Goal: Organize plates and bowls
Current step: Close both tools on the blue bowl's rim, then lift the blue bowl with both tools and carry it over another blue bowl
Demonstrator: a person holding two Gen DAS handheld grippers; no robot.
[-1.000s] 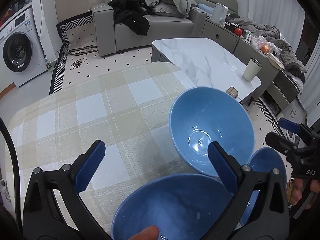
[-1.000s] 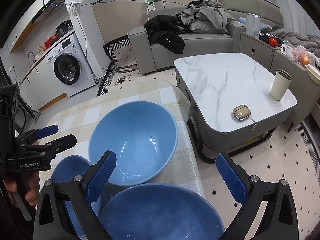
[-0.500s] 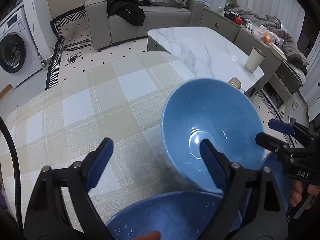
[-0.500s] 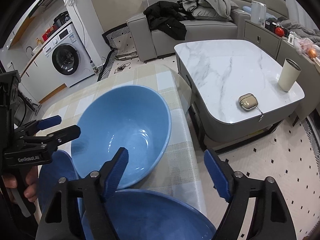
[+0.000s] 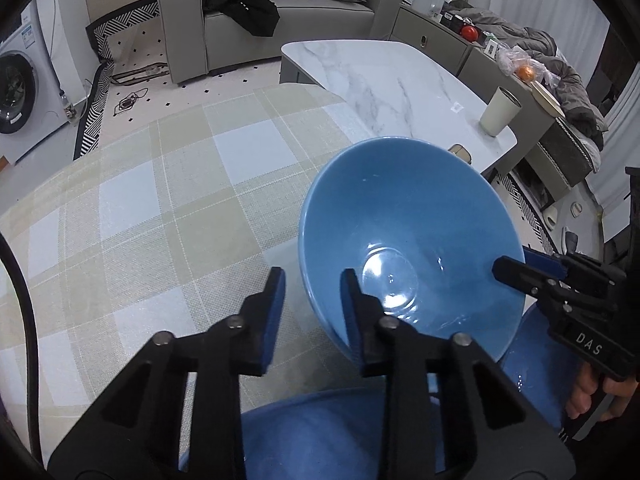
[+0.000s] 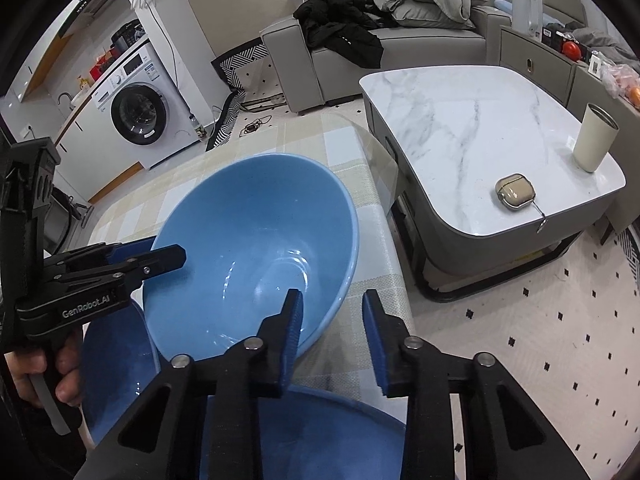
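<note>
A large blue bowl (image 5: 408,236) (image 6: 256,248) is tilted above the checked tablecloth (image 5: 168,200). My left gripper (image 5: 312,304) straddles its near-left rim, jaws narrowed with a gap. My right gripper (image 6: 332,332) straddles its near-right rim the same way, jaws narrowed with a gap. Contact with the rim is hard to confirm. Another blue bowl (image 5: 312,432) (image 6: 320,432) lies under both grippers. A third blue dish (image 5: 532,364) (image 6: 116,364) sits beside the tilted bowl, partly hidden.
A marble coffee table (image 6: 480,128) stands just past the tablecloth's edge, with a cream cup (image 6: 594,138) and an earbud case (image 6: 515,192). A grey sofa (image 5: 280,20) with clothes and a washing machine (image 6: 138,114) are farther off.
Both grippers' jaws have narrowed from wide open and moved onto the large bowl's rim. The bowl has tilted and risen.
</note>
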